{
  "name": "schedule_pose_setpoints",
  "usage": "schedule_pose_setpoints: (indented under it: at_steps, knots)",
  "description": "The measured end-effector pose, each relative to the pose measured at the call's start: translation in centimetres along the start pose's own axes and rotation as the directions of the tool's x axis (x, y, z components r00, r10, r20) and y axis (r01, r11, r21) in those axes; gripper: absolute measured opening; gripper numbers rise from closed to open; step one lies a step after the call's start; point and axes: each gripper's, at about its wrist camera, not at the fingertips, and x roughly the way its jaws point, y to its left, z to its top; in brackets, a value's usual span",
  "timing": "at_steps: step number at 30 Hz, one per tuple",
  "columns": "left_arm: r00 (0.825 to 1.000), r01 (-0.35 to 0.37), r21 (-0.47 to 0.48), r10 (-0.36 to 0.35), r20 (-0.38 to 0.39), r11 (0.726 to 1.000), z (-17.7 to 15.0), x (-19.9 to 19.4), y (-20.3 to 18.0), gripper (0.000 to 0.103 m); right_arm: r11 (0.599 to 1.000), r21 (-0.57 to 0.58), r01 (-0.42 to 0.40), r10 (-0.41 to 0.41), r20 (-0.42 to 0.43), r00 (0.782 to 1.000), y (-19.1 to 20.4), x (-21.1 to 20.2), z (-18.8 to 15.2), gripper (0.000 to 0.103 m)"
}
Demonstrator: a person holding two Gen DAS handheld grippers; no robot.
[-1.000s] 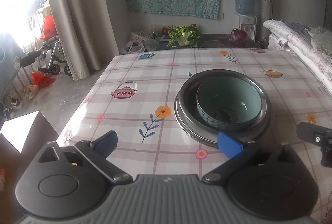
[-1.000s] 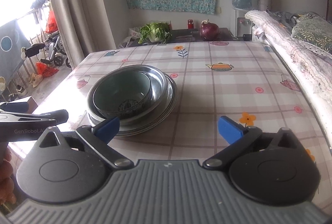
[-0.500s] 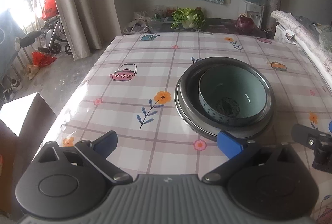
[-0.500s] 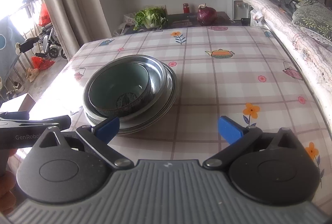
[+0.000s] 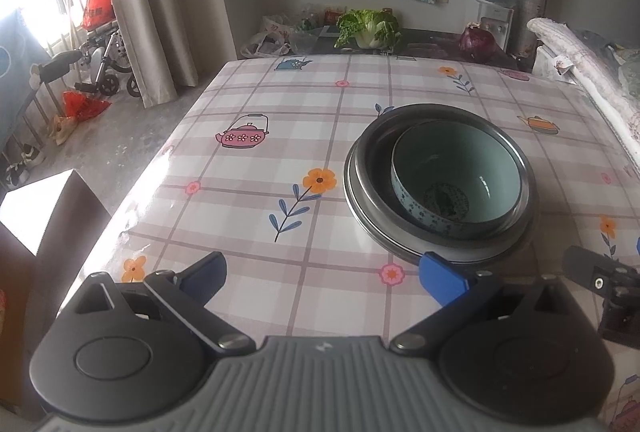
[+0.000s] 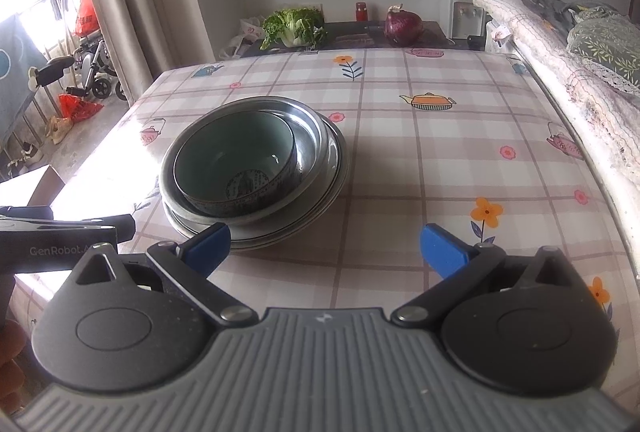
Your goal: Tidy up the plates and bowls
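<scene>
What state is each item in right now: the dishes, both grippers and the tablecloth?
Teal ceramic bowl: upright, empty, nested off-centre inside the metal bowl.
Deep stainless steel bowl: upright, sitting on the plates.
Flat metal plates: stacked on the table.
Left gripper: open, holding nothing.
Right gripper: open, holding nothing.
Checked plastic tablecloth: spread flat.

A bowl [image 5: 456, 180] sits in a metal basin [image 5: 440, 136], stacked on plates [image 6: 320, 200] on the table [image 5: 280, 136]. Behind the table lie a cabbage [image 5: 370, 28], left, and an onion [image 5: 477, 40], right.
</scene>
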Motion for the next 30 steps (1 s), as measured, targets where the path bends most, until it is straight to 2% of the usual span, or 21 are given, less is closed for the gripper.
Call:
schedule_pose_setpoints:
  at_steps: [30]
  knots:
    - [1.0, 0.021, -0.002, -0.021, -0.012, 1.0, 0.0, -0.04, -0.15, 0.103, 1.0, -0.018, 0.0, 0.0, -0.01, 1.0, 0.31, 0.02, -0.06, 0.102]
